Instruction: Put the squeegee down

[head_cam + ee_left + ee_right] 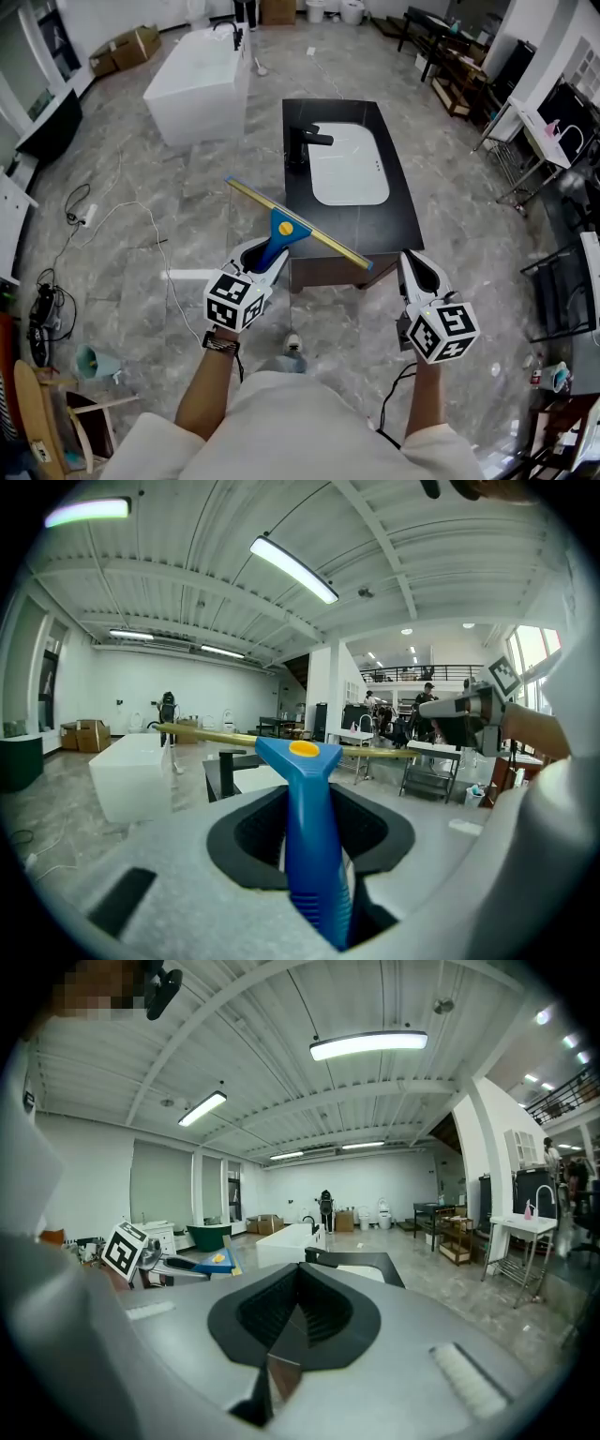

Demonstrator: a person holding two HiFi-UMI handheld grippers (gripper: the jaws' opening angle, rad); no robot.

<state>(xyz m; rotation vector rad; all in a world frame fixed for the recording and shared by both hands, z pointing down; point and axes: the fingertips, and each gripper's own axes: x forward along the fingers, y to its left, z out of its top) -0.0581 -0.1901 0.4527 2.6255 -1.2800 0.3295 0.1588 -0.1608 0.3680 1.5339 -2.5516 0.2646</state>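
Blue plastic forms the handle of the squeegee [279, 236], and that handle sits clamped between the jaws of the left gripper [266, 255], held in the air with nothing under it but the grey marble floor [122, 244] and the near left corner of the black counter [398, 220]. Its yellowish blade runs on a slant from above the floor at the left to just past the counter's near edge at the right, apart from the countertop. In the left gripper view the squeegee [314, 836] stands upright out of the left gripper [311, 855], pads pressed to both sides of the handle, a yellow dot at the head and the blade lying level across the top. The right gripper [418, 270] hovers beside the counter's near right corner; in its own view the right gripper [289, 1326] has its jaws drawn together with nothing between them. A white basin [349, 164] is set into the counter, with a black faucet [302, 145] at its left edge.
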